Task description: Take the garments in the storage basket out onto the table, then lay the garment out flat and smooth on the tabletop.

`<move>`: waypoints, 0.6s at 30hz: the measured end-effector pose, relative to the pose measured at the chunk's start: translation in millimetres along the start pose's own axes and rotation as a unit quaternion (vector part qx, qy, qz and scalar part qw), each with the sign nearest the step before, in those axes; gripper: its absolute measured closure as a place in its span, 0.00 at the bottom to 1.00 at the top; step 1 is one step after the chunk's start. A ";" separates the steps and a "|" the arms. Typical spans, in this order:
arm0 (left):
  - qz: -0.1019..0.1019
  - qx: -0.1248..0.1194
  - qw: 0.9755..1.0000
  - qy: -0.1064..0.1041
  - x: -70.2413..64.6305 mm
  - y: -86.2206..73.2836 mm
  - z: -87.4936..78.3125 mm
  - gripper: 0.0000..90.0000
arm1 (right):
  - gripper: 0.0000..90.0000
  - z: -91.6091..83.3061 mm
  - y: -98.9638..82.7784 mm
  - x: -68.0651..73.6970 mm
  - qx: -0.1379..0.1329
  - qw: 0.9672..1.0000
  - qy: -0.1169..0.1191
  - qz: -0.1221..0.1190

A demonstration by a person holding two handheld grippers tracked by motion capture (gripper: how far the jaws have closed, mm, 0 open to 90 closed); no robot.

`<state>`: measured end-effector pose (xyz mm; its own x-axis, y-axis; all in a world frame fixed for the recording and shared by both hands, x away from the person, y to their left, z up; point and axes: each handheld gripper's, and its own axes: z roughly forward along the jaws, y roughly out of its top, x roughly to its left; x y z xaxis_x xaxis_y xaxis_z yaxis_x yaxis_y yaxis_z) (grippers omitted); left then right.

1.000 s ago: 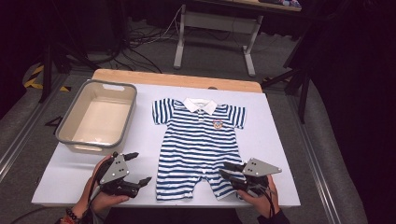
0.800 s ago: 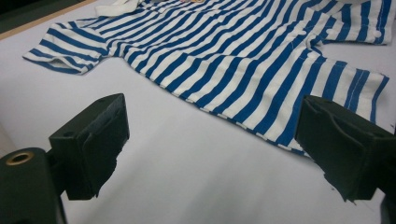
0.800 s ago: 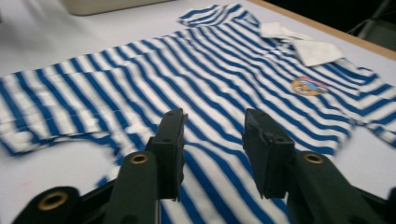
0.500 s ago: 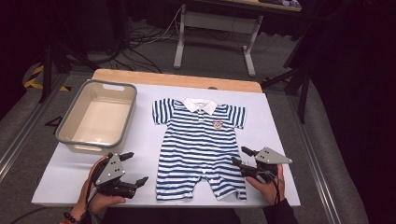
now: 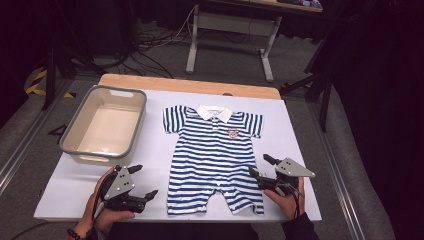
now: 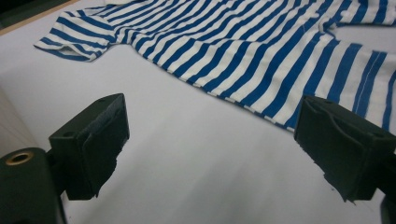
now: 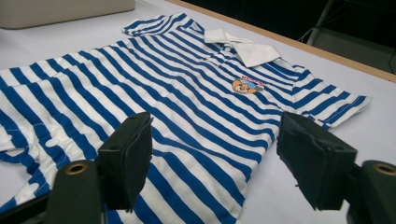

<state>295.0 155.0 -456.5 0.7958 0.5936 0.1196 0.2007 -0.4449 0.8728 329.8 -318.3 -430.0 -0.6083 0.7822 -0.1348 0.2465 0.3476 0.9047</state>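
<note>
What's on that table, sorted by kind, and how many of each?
Romper: 1, blue and white stripes, lying flat
Bin: 1, grey rim, nothing inside
Hand-held grippers: 2, left hand-held gripper and right hand-held gripper, both open, one on each side of the romper
Total: 4

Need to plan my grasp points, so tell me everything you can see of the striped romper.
The striped romper lies flat, front up, in the middle of the white table cover, collar toward the far edge. It looks like soft knit cloth with blue and white stripes, a white collar, short sleeves spread out, two short legs, and a small badge on the chest. Neither gripper grips it; the bin stands apart from it.
</note>
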 end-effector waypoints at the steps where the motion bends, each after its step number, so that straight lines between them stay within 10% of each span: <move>1: -0.004 -0.003 1.000 -0.001 -0.3 -0.3 -0.9 0.13 | 0.26 0.5 -0.2 0.8 0.002 1.000 -0.001 0.001; 18: 0.003 0.015 1.000 -0.015 -6.4 2.9 9.7 0.17 | 0.27 1.4 -2.9 5.6 0.012 1.000 -0.003 -0.007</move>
<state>296.0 143.3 -459.3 0.8133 0.5714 0.1098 0.2128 -0.4678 0.8578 326.8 -314.2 -433.9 -0.6080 0.7797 -0.1496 0.2565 0.3713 0.8924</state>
